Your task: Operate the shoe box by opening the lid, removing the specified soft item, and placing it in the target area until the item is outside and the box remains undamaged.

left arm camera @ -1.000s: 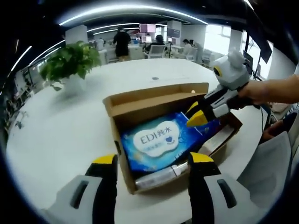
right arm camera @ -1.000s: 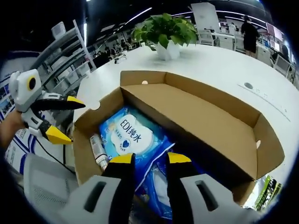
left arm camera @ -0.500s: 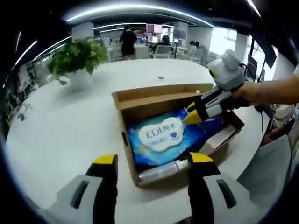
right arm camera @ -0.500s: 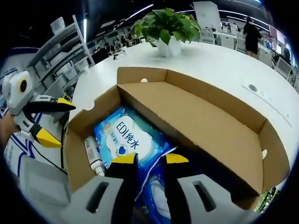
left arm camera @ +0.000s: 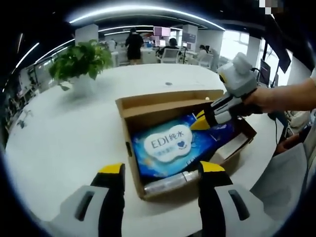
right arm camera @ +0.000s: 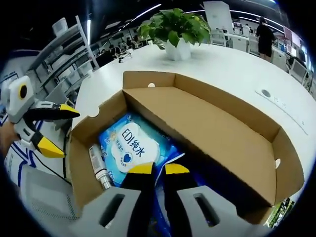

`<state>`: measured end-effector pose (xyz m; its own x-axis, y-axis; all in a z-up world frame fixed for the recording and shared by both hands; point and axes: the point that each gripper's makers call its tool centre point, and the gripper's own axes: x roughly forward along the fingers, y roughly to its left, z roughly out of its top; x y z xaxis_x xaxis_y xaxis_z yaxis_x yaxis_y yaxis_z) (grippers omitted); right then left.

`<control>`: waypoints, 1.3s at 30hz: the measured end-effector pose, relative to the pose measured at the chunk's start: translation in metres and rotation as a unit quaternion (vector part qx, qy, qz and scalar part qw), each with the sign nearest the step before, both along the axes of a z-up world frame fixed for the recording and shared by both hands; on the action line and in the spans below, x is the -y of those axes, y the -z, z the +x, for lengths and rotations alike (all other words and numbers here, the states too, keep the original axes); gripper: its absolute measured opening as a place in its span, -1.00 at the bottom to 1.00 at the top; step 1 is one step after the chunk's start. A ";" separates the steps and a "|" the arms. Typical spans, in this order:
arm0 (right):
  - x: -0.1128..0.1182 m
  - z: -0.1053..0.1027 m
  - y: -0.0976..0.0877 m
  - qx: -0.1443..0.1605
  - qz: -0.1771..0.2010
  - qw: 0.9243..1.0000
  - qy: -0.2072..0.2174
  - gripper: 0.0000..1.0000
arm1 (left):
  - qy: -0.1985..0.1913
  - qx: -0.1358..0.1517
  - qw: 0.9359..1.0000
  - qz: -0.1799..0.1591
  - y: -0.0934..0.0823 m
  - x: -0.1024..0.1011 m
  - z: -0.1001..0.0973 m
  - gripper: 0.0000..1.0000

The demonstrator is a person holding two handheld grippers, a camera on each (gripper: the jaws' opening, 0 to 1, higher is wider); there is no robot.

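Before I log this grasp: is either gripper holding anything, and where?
The right gripper pinches the blue wipes pack at its near edge; the left gripper holds nothing.

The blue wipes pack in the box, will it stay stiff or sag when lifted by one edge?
Probably sags: the blue wipes pack looks like soft, crinkled film. Its glossy wrap may slip between the right gripper's fingers, which pinch just an edge. It likely has some heft, being full.

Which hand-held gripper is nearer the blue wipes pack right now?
Right. The right hand-held gripper is down in the shoe box, pinching the edge of the wipes pack. The left hand-held gripper hangs open outside the box's end.
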<state>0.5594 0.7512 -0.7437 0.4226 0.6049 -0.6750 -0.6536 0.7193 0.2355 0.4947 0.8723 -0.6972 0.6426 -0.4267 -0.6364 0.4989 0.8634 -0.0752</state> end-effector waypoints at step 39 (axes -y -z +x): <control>0.071 -0.013 -0.020 0.016 -0.035 0.998 0.051 -1.00 | 0.079 -0.088 0.992 0.038 0.047 0.049 0.036 -0.21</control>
